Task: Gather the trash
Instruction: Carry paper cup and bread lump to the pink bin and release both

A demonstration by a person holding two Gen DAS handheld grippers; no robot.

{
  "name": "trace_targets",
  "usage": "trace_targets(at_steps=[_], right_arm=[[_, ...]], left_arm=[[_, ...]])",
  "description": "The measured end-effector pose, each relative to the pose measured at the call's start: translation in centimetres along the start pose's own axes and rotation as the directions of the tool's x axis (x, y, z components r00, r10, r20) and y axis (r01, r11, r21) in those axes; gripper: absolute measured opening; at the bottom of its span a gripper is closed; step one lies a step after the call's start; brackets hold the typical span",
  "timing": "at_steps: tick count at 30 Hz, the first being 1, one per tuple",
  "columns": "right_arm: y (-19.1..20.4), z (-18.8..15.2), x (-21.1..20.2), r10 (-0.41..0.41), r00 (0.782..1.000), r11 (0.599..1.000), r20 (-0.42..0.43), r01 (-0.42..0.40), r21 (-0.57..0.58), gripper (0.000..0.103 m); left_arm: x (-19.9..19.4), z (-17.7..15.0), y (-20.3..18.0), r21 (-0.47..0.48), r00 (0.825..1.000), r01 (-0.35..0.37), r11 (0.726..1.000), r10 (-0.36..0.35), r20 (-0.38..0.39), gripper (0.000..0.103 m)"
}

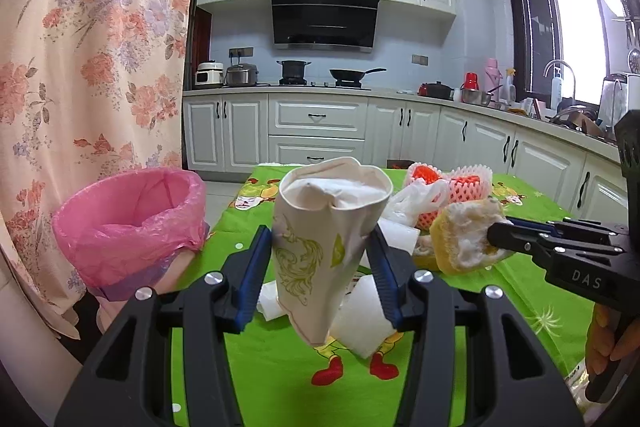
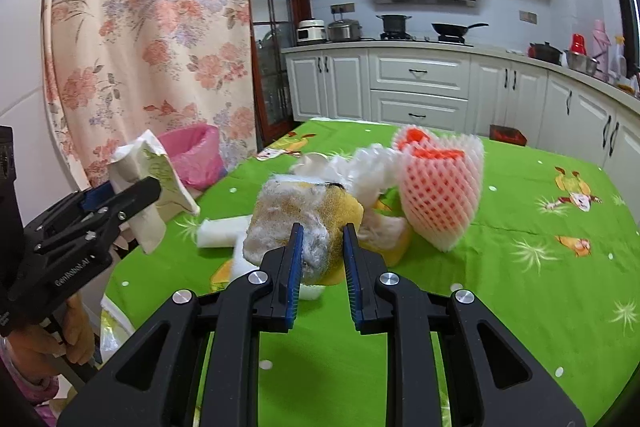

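Here the left gripper (image 1: 320, 263) pinches a crumpled paper cup (image 1: 326, 227) between its fingers, light and easily crushed, while the right gripper (image 2: 320, 259) clamps narrow on a soft, springy sponge (image 2: 304, 223) at its near edge.

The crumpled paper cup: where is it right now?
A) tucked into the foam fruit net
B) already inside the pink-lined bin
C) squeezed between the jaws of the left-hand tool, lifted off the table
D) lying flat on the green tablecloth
C: the left wrist view shows the paper cup pinched between the blue pads of the left gripper, above the tablecloth, with the pink-lined bin off to the side.
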State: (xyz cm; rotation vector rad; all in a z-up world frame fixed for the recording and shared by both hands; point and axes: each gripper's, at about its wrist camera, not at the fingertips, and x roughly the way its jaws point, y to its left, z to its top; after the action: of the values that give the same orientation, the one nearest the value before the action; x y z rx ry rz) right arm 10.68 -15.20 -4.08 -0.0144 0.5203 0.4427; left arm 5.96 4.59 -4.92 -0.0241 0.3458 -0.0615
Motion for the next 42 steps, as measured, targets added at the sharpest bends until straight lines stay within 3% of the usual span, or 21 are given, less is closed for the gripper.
trace_targets(at_steps=[9, 22, 33, 42], right_arm=[[3.2, 2.0, 0.7, 0.065, 0.998, 0.997, 0.019, -0.064, -0.052, 0.021], [10.1, 7.0, 5.6, 0.208, 0.978, 0.969, 0.022, -0.203, -0.140, 0.021], [14.8, 10.7, 11.9, 0.295, 0.955, 0.947, -0.025, -0.296, -0.121, 0.021], [17.1, 12.8, 17.5, 0.290, 0.955, 0.952, -0.066, -0.295, -0.084, 0.021]], left_arm=[[-1.7, 0.3, 2.4, -0.023, 0.999, -0.046, 0.999, 0.046, 0.011, 0.047], [-3.6, 4.3, 11.2, -0.076, 0.982, -0.176, 0.981, 0.181, 0.056, 0.048], [0.0, 7.1, 19.3, -0.131, 0.975, -0.219, 0.967, 0.223, 0.018, 0.048], [4.5, 7.2, 26.4, -0.212, 0.964, -0.267, 0.940, 0.260, -0.061, 0.048]])
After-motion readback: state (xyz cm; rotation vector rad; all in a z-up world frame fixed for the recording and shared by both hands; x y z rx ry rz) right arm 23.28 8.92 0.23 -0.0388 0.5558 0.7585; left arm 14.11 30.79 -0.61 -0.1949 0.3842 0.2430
